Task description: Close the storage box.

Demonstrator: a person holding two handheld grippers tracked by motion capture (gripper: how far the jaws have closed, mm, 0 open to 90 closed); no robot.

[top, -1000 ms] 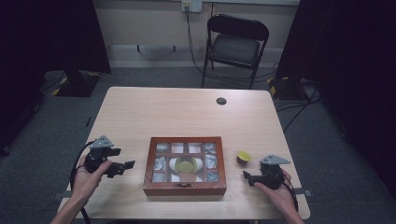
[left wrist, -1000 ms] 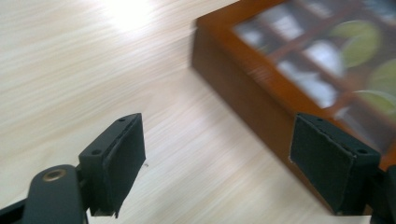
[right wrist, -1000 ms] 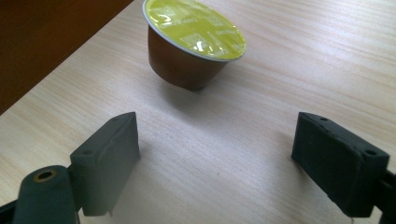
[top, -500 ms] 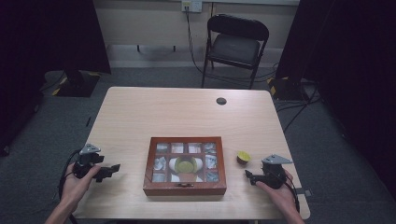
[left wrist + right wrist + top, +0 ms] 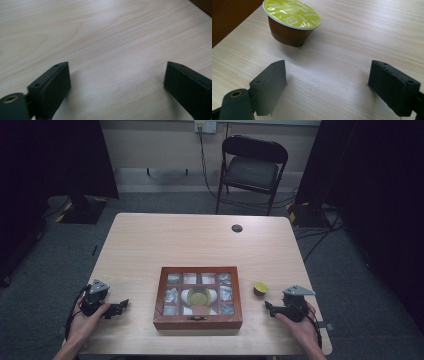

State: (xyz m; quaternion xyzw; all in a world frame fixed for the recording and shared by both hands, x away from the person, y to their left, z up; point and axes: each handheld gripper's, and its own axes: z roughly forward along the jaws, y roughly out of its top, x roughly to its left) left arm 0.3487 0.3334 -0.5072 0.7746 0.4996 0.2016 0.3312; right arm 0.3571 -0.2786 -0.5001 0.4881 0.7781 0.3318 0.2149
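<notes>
A brown wooden box [image 5: 198, 322] with a glass-paned lid lies shut near the table's front edge; pods show through the panes, a green-topped one in the middle. A coffee pod [image 5: 260, 287] with a yellow-green foil lid stands on the table just right of the box; in the right gripper view the pod [image 5: 291, 22] sits upright a little ahead of the jaws. My right gripper [image 5: 270, 308] rests low at the front right, open, pointing left toward the pod. My left gripper [image 5: 120, 305] is at the front left, open over bare wood [image 5: 112, 50], pointing toward the box.
A small black disc [image 5: 237, 228] lies at the far right of the light wooden table [image 5: 165, 240]. A black folding chair [image 5: 252, 170] stands behind the table. A corner of the box [image 5: 203, 5] shows at the upper right of the left gripper view.
My left hand and gripper drew back toward the table's front left corner, away from the box. The right gripper barely shifted.
</notes>
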